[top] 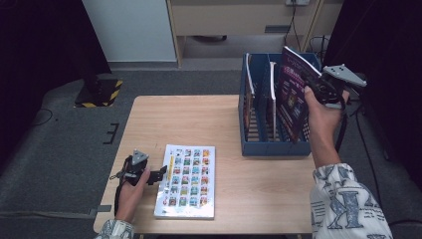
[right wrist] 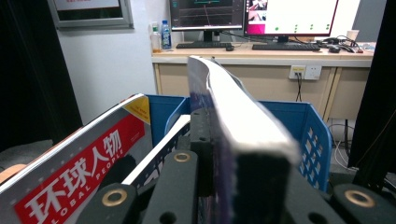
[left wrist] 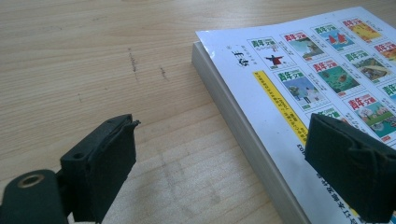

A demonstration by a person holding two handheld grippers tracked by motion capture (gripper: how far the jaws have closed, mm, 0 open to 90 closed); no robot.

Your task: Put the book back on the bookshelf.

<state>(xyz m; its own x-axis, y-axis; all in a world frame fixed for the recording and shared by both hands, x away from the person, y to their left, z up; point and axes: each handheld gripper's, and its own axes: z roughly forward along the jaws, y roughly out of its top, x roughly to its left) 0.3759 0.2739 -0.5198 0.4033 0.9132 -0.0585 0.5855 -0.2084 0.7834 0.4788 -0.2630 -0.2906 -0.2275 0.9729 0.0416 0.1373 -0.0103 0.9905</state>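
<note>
A blue rack [top: 276,144] stands at the table's [top: 199,114] right, 2 magazines [top: 249,79] upright inside. The right gripper [top: 318,87], raised over it, clamps a purple magazine [top: 293,94]; its own view shows a red cover [right wrist: 79,186] beside. The left gripper [top: 161,174] rests low, jaws wide, straddling a flat book's [top: 189,181] edge.

Left hand-held gripper [top: 158,174]: black body, grey three-cornered plate [top: 139,157] on top, black cable [top: 117,191] trailing back from it. Its jaws are blocky, with black foam-like pads [left wrist: 109,163], one frayed at the top corner; brass-coloured threaded insert [left wrist: 31,180] at the base behind the pad. Right hand-held gripper [top: 312,82]: same black body, grey plate [top: 345,73] with dark screws. Brass inserts [right wrist: 115,197] either side of its jaw base. Sleeves [top: 348,204]: white fabric, blue-grey block print.
</note>
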